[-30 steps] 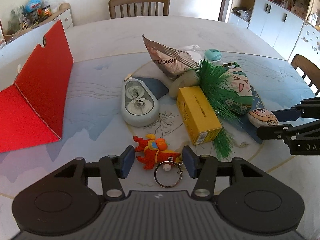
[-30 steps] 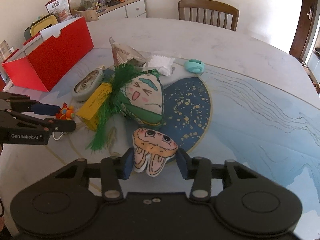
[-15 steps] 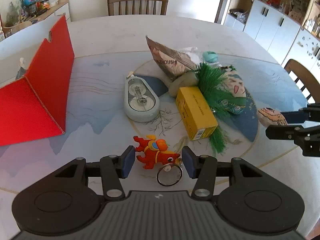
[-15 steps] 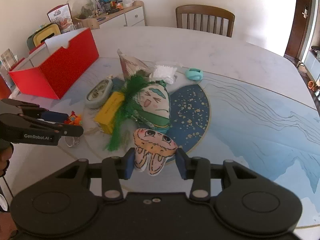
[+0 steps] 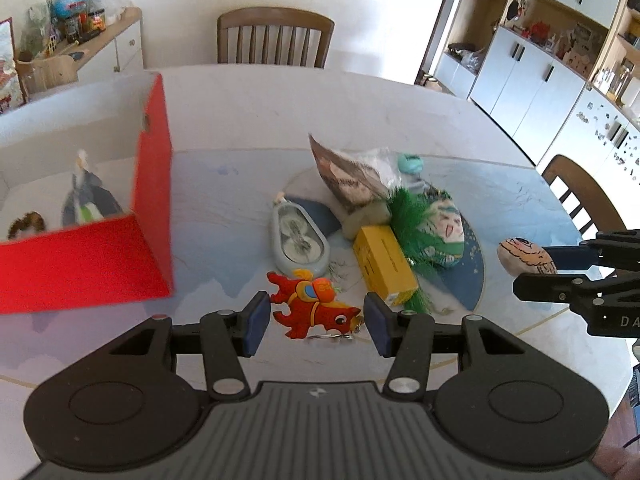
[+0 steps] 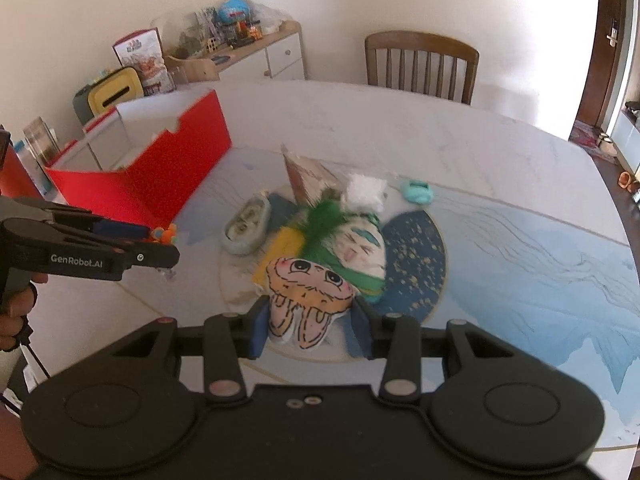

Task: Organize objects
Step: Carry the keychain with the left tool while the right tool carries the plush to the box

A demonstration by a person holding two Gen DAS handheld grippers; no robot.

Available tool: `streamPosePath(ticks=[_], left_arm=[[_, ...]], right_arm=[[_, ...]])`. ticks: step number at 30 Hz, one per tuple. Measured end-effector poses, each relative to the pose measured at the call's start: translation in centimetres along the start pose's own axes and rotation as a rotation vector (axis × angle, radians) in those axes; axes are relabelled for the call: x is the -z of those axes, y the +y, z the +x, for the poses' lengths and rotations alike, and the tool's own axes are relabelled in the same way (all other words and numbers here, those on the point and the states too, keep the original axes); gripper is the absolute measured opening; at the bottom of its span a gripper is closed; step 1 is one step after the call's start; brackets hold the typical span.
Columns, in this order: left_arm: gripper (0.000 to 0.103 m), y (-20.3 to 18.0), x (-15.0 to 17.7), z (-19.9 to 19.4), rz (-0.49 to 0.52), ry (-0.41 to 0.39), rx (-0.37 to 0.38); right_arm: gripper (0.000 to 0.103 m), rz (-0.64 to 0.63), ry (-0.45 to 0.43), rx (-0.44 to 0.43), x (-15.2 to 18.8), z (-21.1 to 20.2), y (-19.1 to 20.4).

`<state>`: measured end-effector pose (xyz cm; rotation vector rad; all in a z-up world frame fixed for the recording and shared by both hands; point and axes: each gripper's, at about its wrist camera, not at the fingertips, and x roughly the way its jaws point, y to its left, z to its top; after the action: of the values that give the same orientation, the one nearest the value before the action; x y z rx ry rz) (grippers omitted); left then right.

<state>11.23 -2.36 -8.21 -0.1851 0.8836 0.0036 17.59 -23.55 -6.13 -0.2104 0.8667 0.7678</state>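
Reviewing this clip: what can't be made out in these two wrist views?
- Left wrist view: red box is cut by the left edge, and its contents are blurred.
- Left wrist view: keyring under the red horse keychain is mostly hidden by it.
- Right wrist view: yellow box is largely covered by the green tassel and the rabbit plush, all motion-blurred.

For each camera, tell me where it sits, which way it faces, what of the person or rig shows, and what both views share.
Left wrist: sits on the left gripper, facing across the table toward a chair; its own fingers flank the red keychain, and the right gripper enters at the right edge.
Right wrist: sits on the right gripper, facing the same chair; its fingers flank the cartoon plush, and the left gripper and the person's hand show at left.
Shared: red box, yellow box, green tassel.
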Motion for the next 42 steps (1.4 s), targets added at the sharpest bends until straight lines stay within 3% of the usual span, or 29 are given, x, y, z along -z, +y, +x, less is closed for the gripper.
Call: streamPosePath(ticks=[9,22,34,42], left_arm=[[0.051,4.5,-2.1,-4.1,-0.04,-0.062,-0.028],[0.051,12.3,-3.9,-7.6,-0.086,-0.115,-0.093],[0.051,20.7,-5.5,-7.8,-0.129,-0.119,-0.176],[0.051,24.6,-7.0,-5.6,-0.13,-0.077,-0.211]], right_arm=[[0.041,-0.039,-0.05,-0.016,-3.4,-0.6,4.3],[0.041,-0.085,-0.066,-0.069,-7.8,1.9,11.1],[0.041,-0.212,-0.07,-0.09,-12.2,7.1,19.2],[0.041,-0.259,-0.03,-0.088,-14.4,11.4,23.1]])
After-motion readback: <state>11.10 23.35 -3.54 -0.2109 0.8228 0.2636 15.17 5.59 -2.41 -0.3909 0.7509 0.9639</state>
